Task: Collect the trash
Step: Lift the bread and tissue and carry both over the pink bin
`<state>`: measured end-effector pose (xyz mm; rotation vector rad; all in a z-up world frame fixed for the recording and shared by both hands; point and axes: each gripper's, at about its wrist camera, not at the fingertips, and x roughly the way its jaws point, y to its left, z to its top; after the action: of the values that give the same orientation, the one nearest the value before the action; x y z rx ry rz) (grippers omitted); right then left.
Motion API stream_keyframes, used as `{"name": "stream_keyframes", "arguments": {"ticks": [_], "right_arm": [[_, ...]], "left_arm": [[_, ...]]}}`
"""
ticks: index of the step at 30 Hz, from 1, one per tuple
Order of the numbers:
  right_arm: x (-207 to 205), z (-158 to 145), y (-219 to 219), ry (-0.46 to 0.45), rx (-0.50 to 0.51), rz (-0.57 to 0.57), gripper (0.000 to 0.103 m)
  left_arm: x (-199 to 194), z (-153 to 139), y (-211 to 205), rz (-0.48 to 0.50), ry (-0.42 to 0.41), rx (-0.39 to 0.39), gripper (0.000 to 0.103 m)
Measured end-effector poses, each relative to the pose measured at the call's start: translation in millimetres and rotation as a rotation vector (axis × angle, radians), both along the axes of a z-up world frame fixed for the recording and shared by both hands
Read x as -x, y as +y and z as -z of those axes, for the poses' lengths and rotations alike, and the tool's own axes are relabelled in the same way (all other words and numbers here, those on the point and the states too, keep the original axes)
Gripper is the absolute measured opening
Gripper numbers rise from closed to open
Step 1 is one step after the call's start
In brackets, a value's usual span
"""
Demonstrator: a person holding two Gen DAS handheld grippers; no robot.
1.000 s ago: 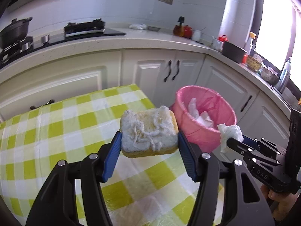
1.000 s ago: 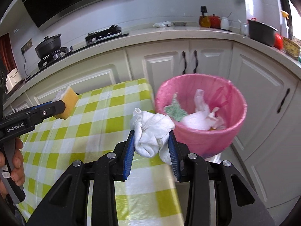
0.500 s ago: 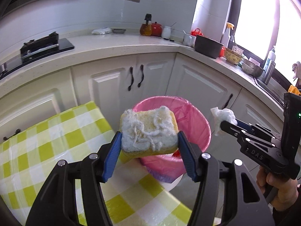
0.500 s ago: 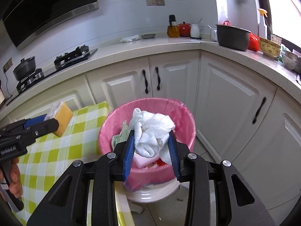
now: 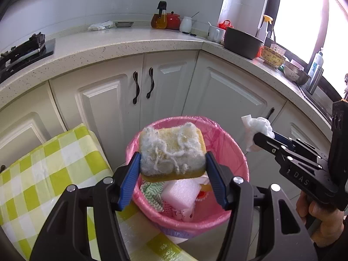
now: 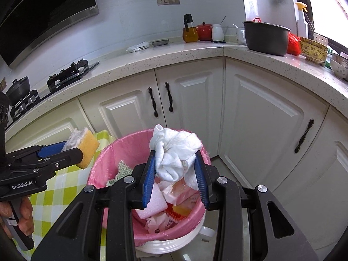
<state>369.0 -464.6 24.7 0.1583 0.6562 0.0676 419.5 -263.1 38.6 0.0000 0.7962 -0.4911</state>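
Note:
My left gripper (image 5: 173, 165) is shut on a yellow sponge with a worn white scrub face (image 5: 171, 150) and holds it above the pink-lined trash bin (image 5: 230, 152). My right gripper (image 6: 175, 167) is shut on a crumpled white cloth (image 6: 174, 152) above the same bin (image 6: 104, 165). The bin holds a white foam block (image 6: 152, 204), a green-striped rag (image 5: 152, 195) and other scraps. The sponge also shows in the right wrist view (image 6: 86, 145), and the cloth in the left wrist view (image 5: 256, 128).
A table with a green and white checked cloth (image 5: 43, 174) stands left of the bin. White cabinets (image 6: 195, 100) and a stone counter (image 6: 174, 54) with pots, jars and a stove lie behind. Floor shows right of the bin.
Both grippers have moved from over the table to above the bin, still holding the sponge and the cloth.

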Motion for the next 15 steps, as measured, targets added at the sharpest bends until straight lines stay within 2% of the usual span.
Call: {"name": "stream_keyframes", "arguments": {"ticks": [15], "right_arm": [[-34,12,-6,0.018,0.001,0.0,0.035]], "left_arm": [[-36,12,-15,-0.013,0.037,0.029,0.06]]}}
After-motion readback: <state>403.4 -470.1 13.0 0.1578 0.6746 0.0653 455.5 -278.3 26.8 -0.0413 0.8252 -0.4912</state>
